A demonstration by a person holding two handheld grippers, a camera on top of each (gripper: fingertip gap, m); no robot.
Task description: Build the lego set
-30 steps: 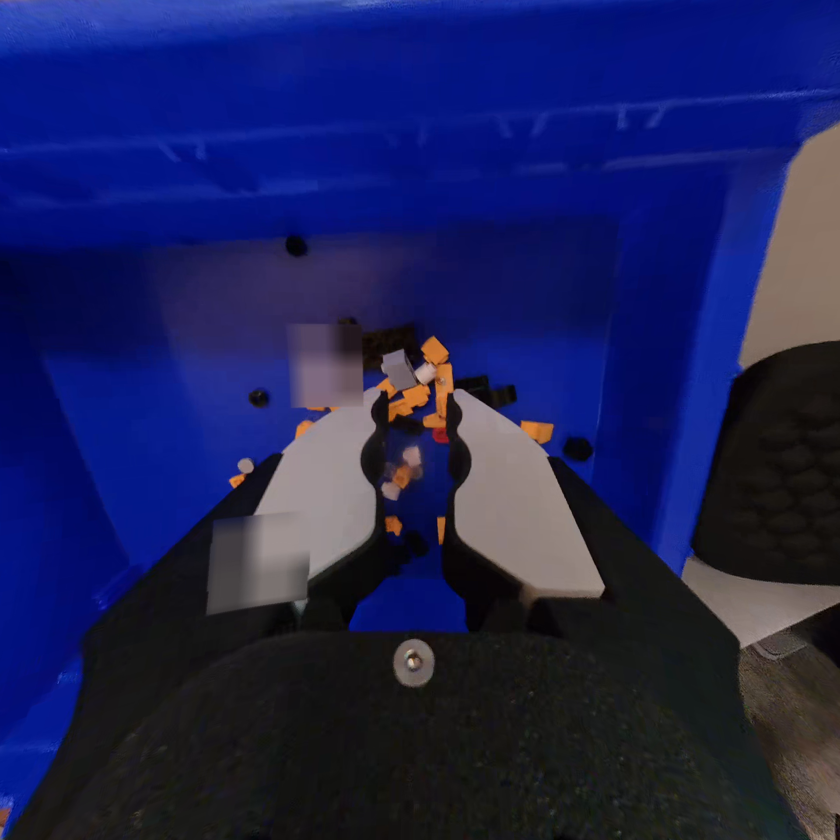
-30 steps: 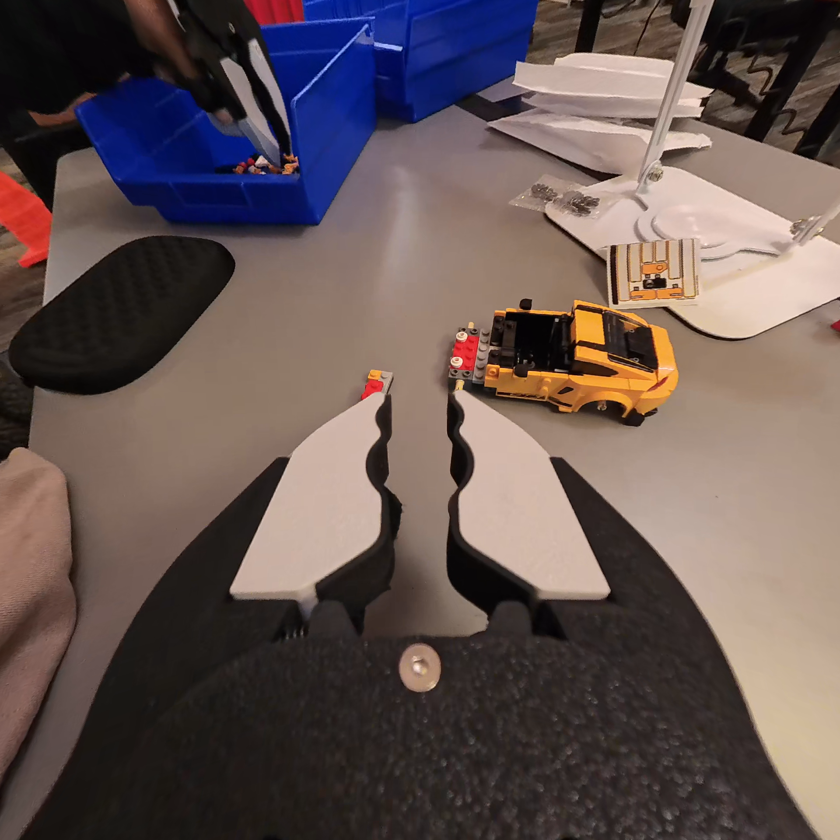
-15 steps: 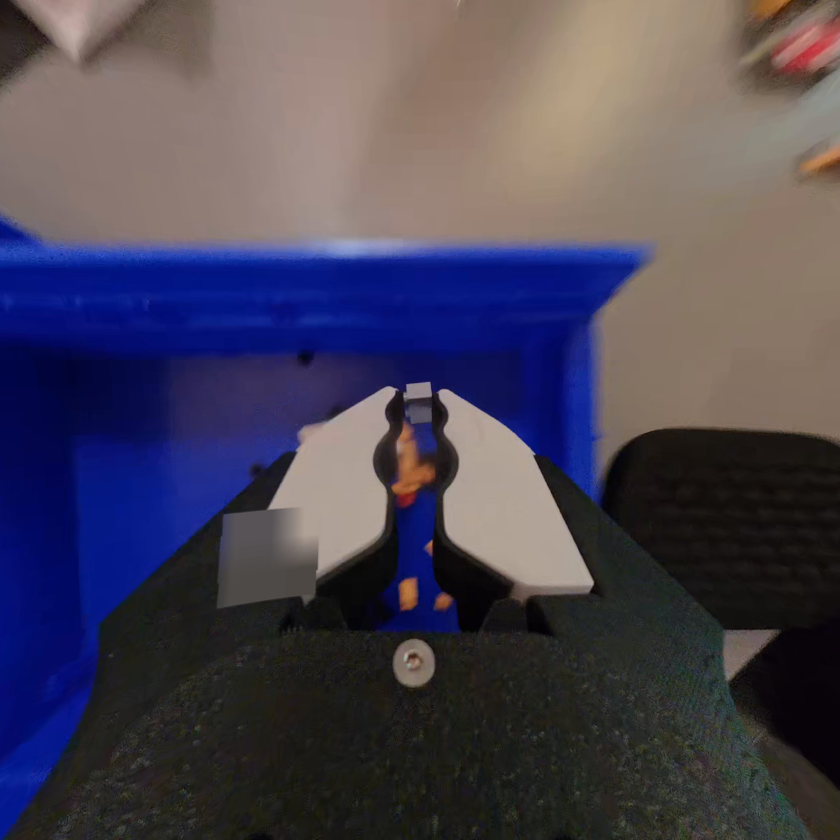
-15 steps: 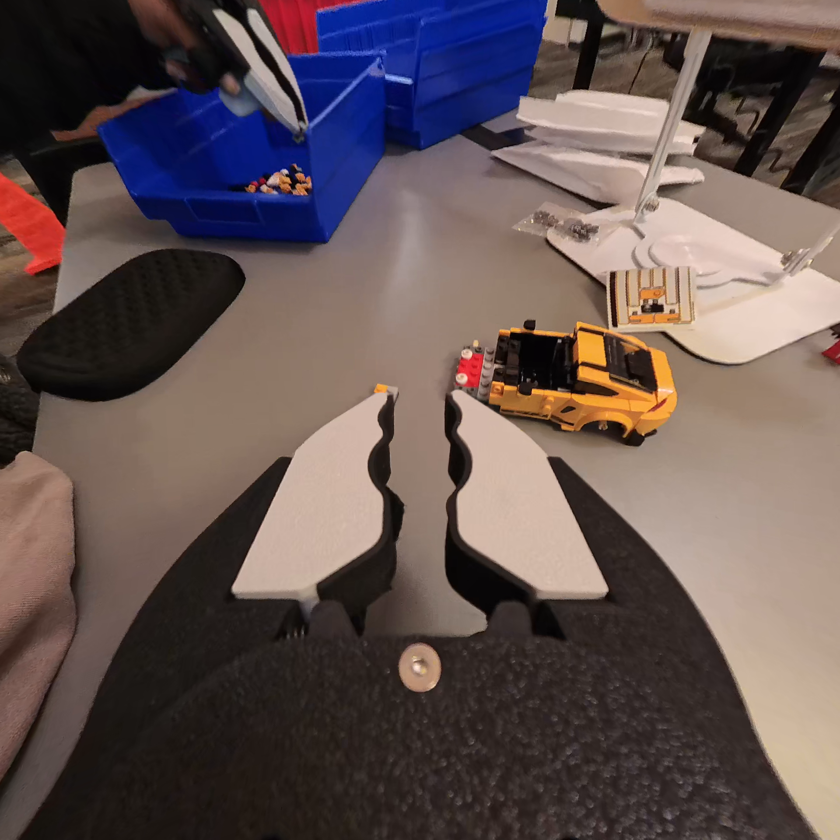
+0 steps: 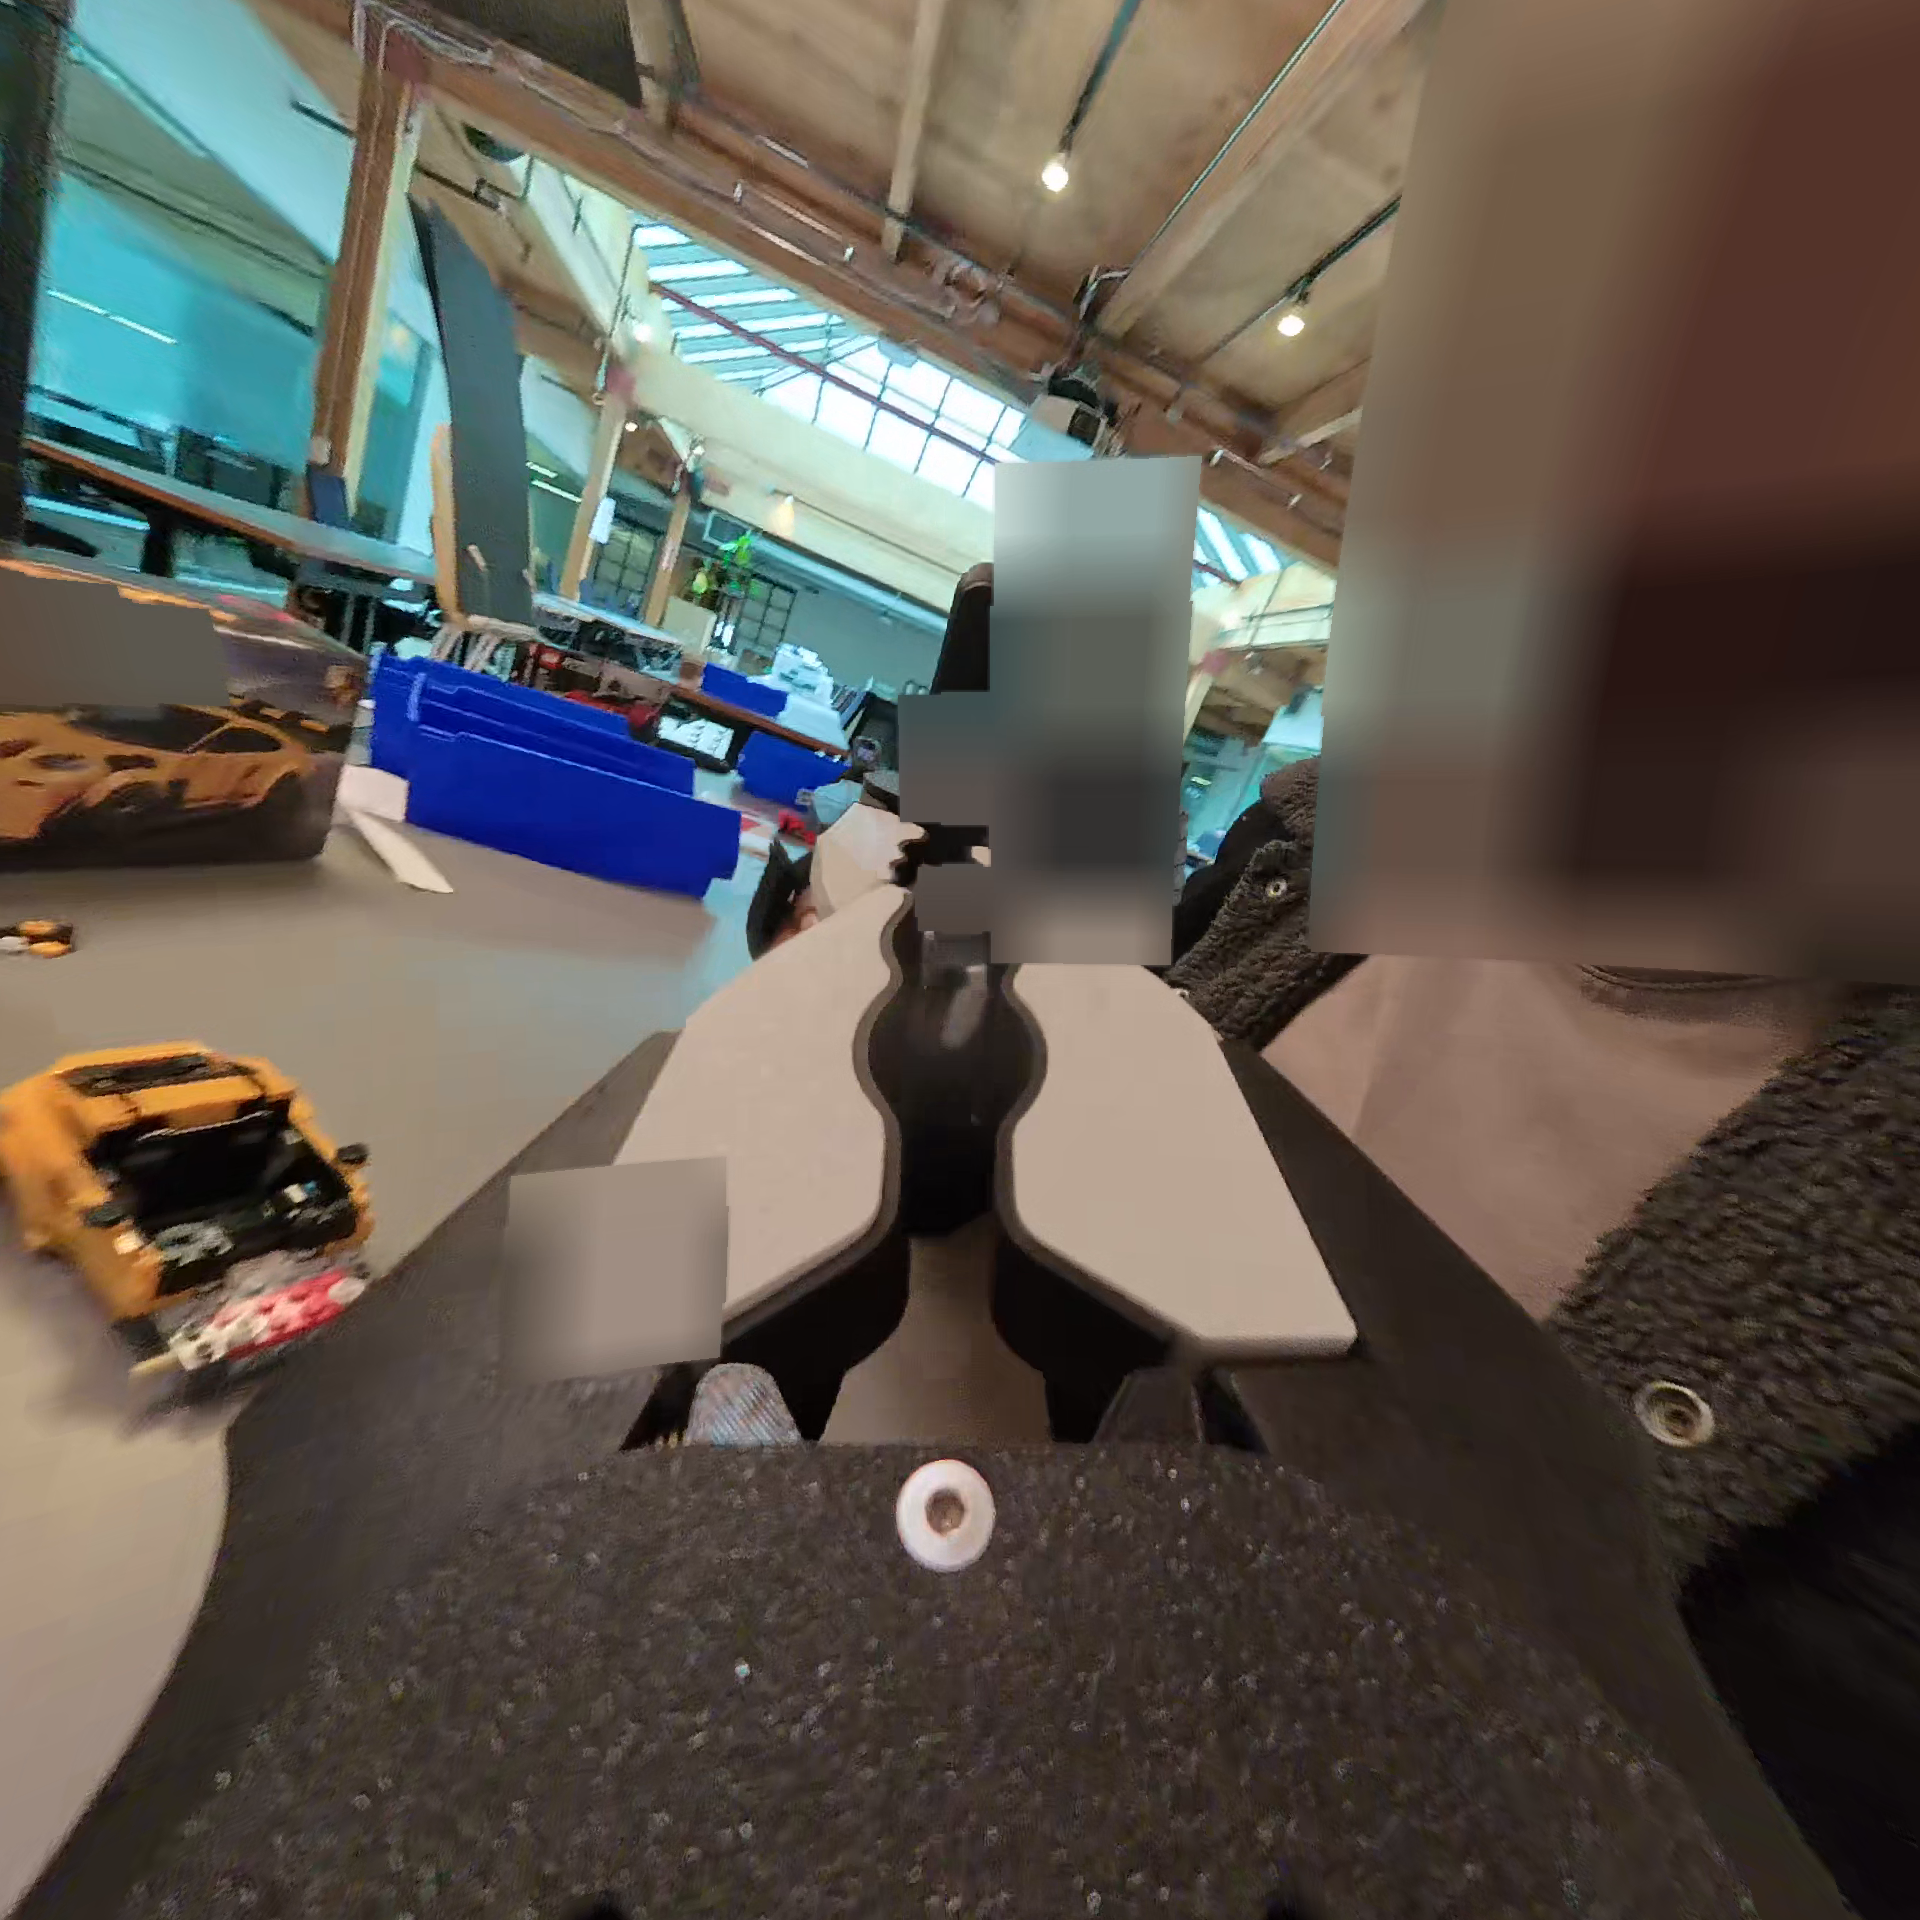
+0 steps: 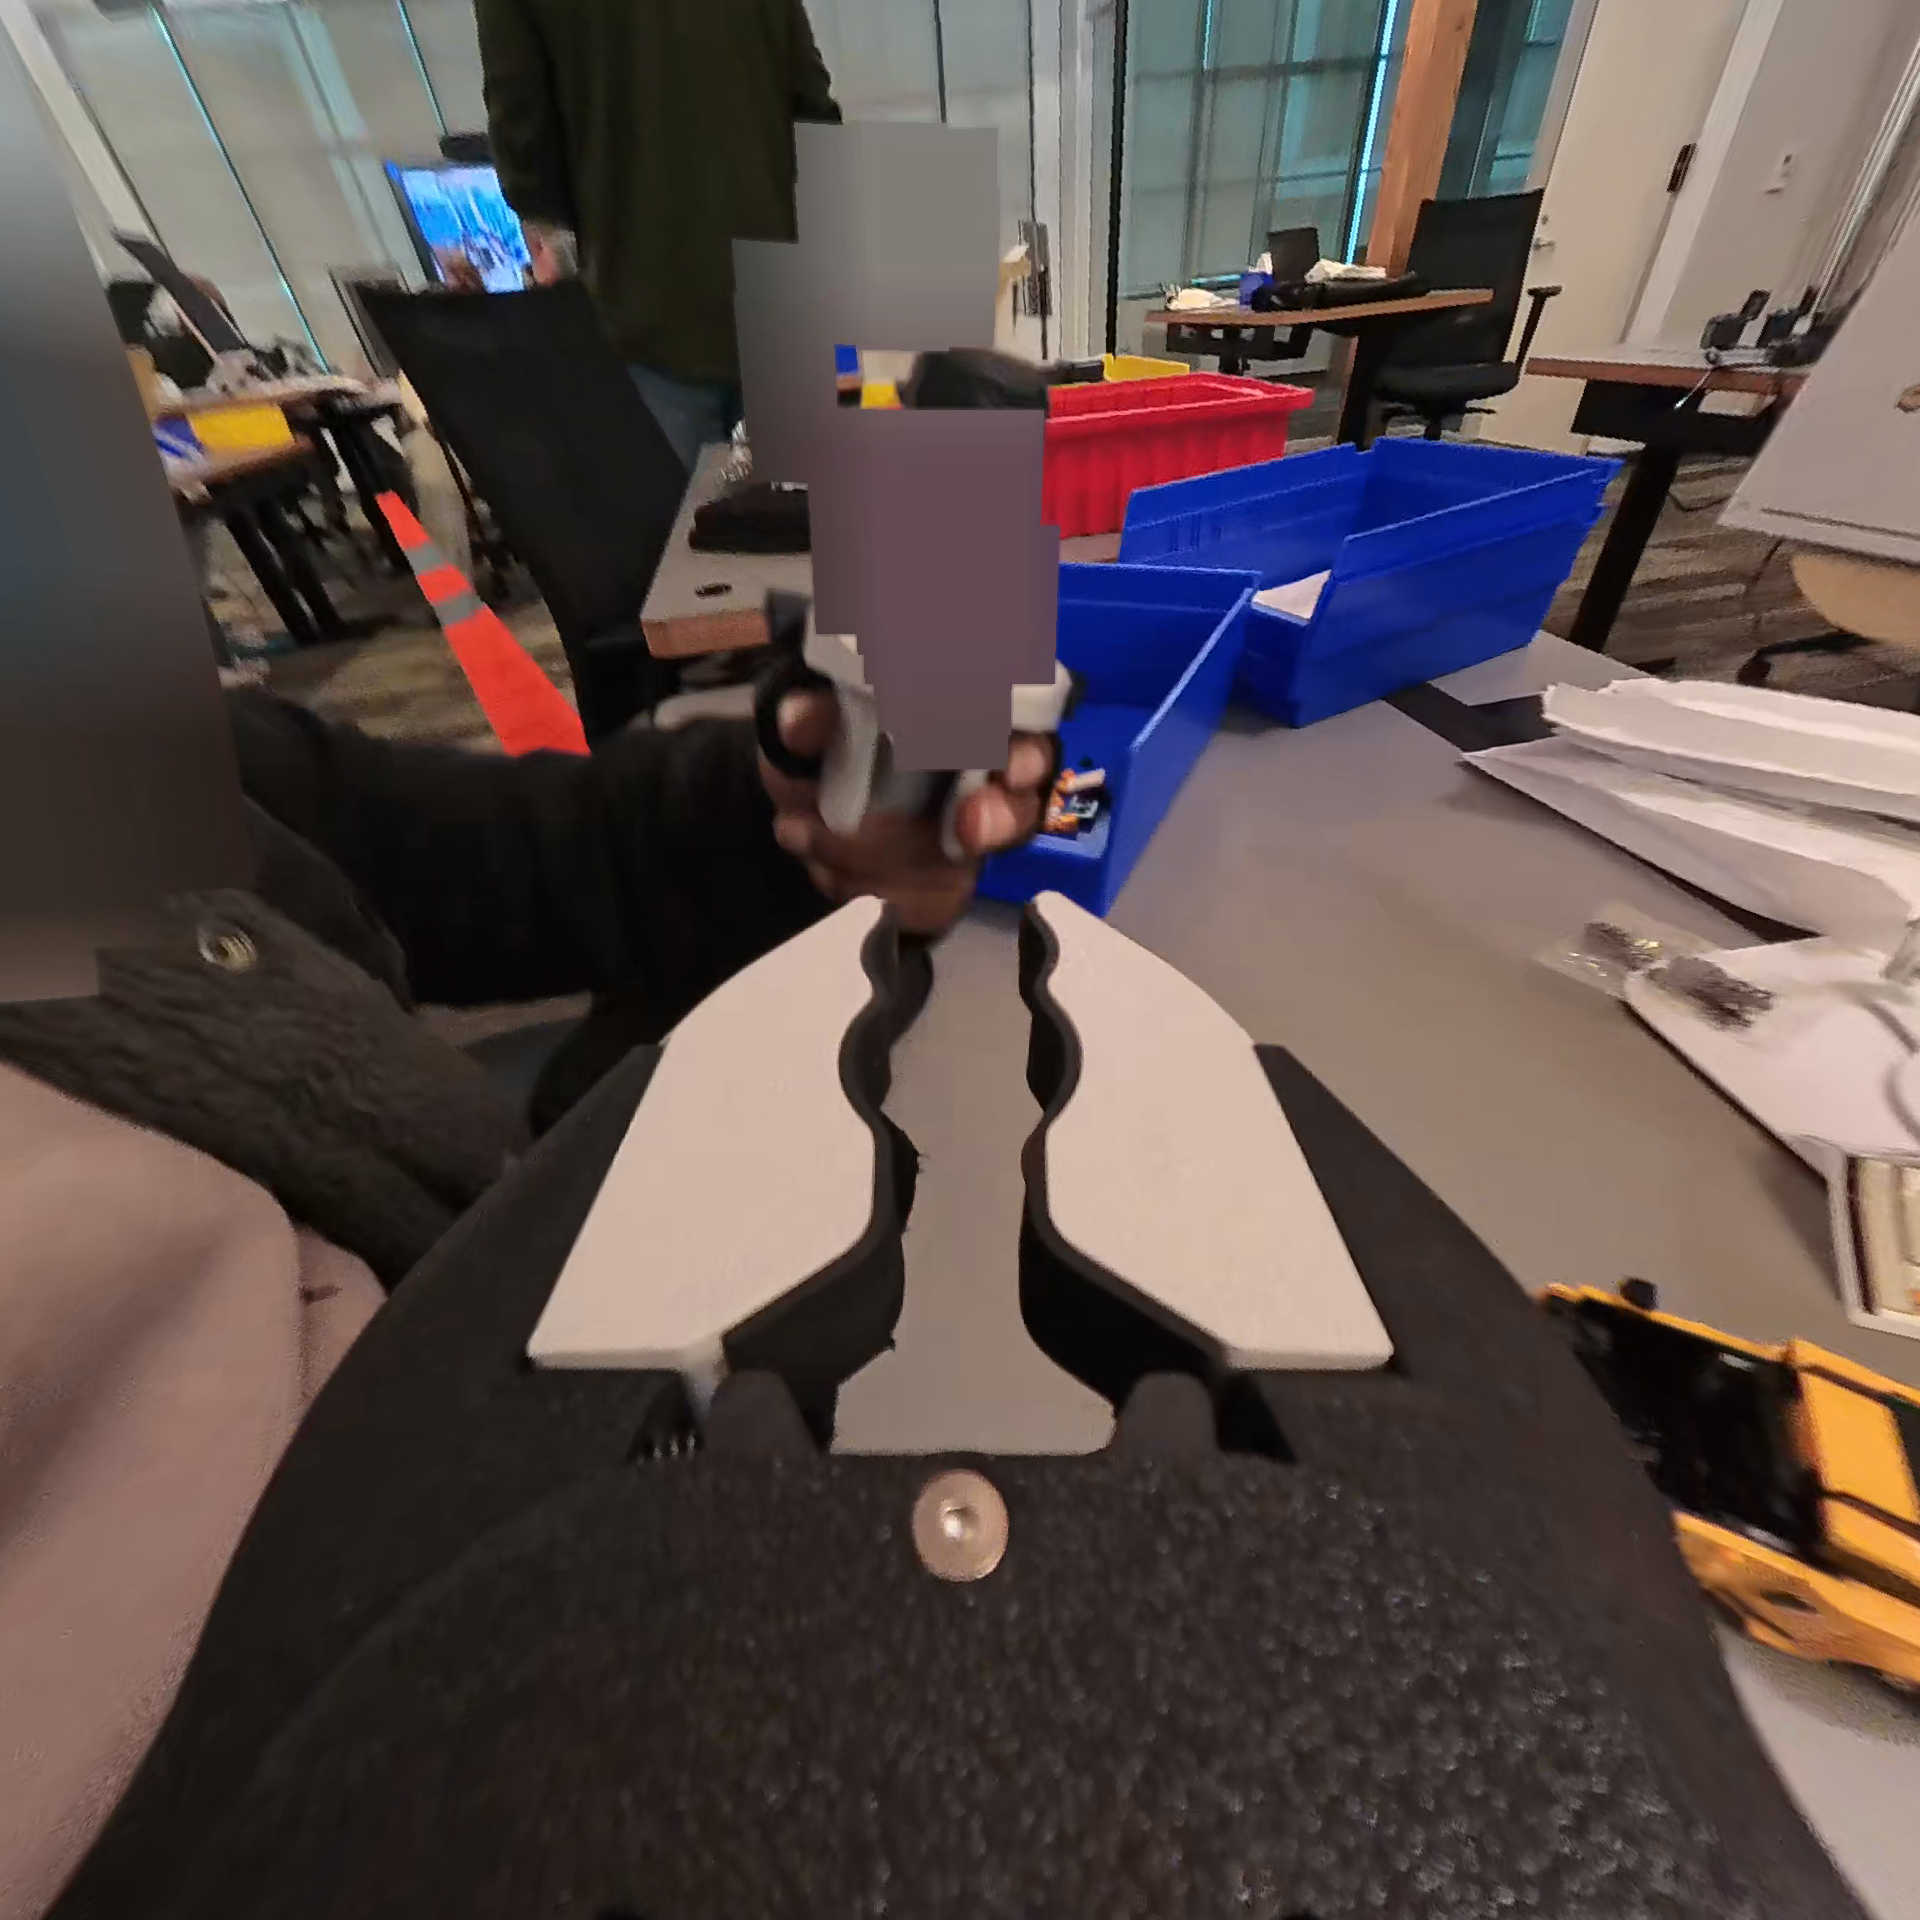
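Observation:
The yellow Lego car stands on the grey table, its open rear with red and grey bricks toward me; it also shows at the right edge of the right wrist view. My left gripper is raised off the table and shut on a small grey brick, partly hidden by a blur patch. My right gripper is open and empty above the table. It faces the hand that holds the left gripper.
A blue bin with loose orange and black pieces stands behind the hand. More blue bins and a red bin are farther back. White paper bags lie right. The set's box stands far left. A person's jacket is close. The yellow Lego car is about equally far from each gripper, around 25 centimeters. The right camera catches it too, in the right wrist view.
My left gripper closed on the small grey brick in the blue bin, lifted it out and swung round toward the person. My right gripper tilted up and turned left, away from the car.

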